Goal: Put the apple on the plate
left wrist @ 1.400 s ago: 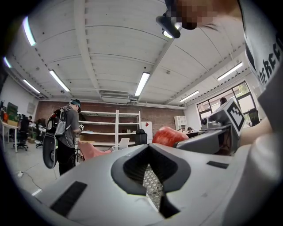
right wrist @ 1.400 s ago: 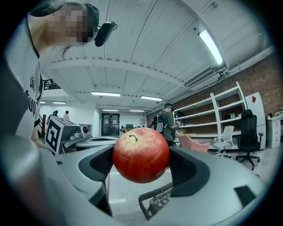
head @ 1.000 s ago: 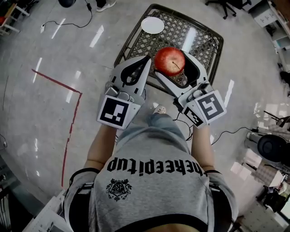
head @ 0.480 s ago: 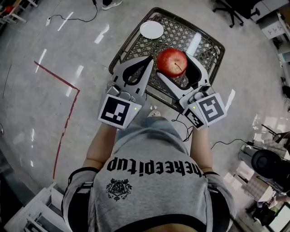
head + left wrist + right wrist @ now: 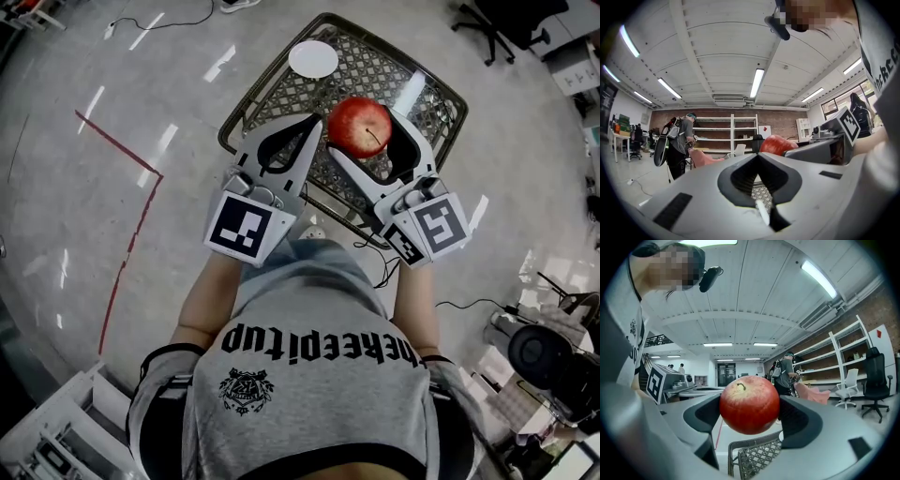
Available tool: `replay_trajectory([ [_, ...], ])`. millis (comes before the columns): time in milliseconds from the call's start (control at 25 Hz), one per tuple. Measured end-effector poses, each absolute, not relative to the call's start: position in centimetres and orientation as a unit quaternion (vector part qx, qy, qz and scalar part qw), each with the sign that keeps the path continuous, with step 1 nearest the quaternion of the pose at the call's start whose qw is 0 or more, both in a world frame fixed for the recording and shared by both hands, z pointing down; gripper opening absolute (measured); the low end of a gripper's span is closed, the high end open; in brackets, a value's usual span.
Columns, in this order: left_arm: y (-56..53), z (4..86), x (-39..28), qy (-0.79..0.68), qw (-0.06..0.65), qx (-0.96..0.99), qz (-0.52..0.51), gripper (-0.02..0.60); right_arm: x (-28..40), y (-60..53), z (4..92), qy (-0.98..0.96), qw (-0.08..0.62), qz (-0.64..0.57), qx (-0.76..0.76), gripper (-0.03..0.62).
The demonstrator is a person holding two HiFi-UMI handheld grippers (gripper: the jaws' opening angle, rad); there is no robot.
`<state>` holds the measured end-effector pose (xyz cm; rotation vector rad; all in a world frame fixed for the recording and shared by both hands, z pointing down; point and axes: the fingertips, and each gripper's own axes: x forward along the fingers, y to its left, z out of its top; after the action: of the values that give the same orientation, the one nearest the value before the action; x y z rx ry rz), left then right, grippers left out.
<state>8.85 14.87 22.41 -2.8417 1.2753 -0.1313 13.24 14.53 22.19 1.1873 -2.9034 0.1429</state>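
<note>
Apple [image 5: 359, 126] is sitting clamped between the two jaws of the right claw [image 5: 364, 135], which is holding it up in the air over the near half of a dark mesh-topped desk [image 5: 366, 64]. In the right gripper view the red fruit [image 5: 749, 404] is filling the gap between the jaws, with both dark inner faces pressing against its sides and its short stem pointing up and a little to the left; a corner of the mesh [image 5: 757, 458] is showing below it. A small white plate [image 5: 313, 59] is lying at the far corner of the desk, well apart from the apple and carrying nothing. The left claw [image 5: 307, 127] is hovering just beside the right one, at about the same height, and its jaws are meeting at the tips with nothing between them; in the left gripper view those tips [image 5: 758, 154] are touching, and the apple [image 5: 777, 144] is peeking over them from the right. Each claw is carrying its cube with square markers, the left cube [image 5: 246, 230] and the right cube [image 5: 439, 225], close to the person's grey shirt [image 5: 309, 347]. A red tape line [image 5: 141, 225] is running across the glossy floor to the left of the desk. In the background, a person with a backpack [image 5: 677, 140] is standing near white shelves [image 5: 733, 133].
</note>
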Motion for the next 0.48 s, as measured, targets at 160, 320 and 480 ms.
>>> replay_trajectory([
  [160, 14.93, 22.29, 9.35, 0.414, 0.010, -0.909, -0.045, 0.011, 13.87, 14.51, 22.07, -0.925, -0.003, 0.048, 0.376, 0.387],
  [320, 14.74, 22.36, 9.26, 0.415, 0.012, -0.908, -0.047, 0.011, 13.90, 14.40, 22.12, -0.925, -0.007, 0.047, 0.377, 0.388],
  [480, 14.53, 22.23, 9.08, 0.410, 0.017, -0.911, -0.048, 0.011, 13.65, 14.15, 22.03, -0.923, -0.011, 0.046, 0.382, 0.387],
])
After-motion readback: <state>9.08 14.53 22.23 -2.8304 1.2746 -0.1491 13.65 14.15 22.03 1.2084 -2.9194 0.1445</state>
